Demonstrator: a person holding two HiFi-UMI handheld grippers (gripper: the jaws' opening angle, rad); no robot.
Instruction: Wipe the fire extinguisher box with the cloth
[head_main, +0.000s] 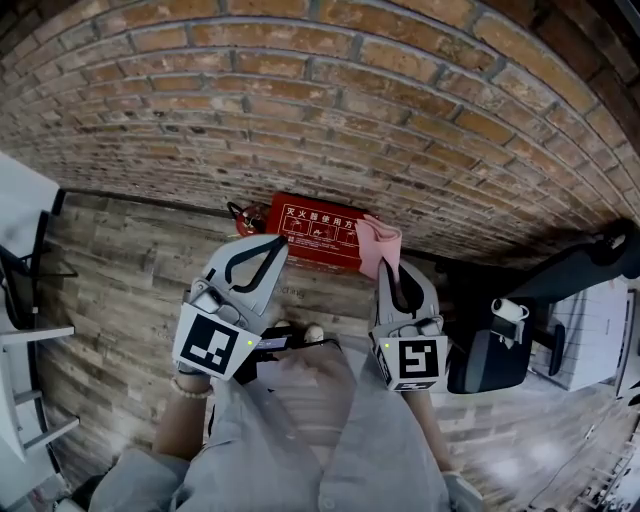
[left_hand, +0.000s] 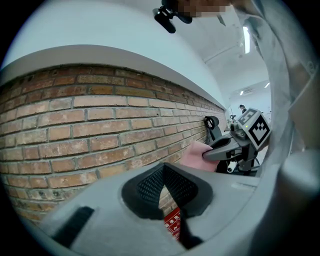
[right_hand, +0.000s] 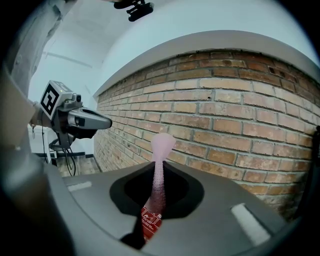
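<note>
A red fire extinguisher box (head_main: 312, 230) with white print stands on the wood floor against the brick wall. My right gripper (head_main: 389, 266) is shut on a pink cloth (head_main: 379, 244), which hangs over the box's right end. In the right gripper view the cloth (right_hand: 160, 150) rises as a thin strip between the jaws, with the red box (right_hand: 150, 220) below. My left gripper (head_main: 272, 246) hovers over the box's left part, shut, with nothing in it. Its view shows the box (left_hand: 172, 222) through the jaw gap, and the cloth (left_hand: 194, 153) in the right gripper (left_hand: 214, 152).
The brick wall (head_main: 350, 100) runs right behind the box. A black hose or handle (head_main: 240, 213) sticks out at the box's left end. A black stand with a white part (head_main: 500, 345) is at the right, white furniture (head_main: 22, 260) at the left.
</note>
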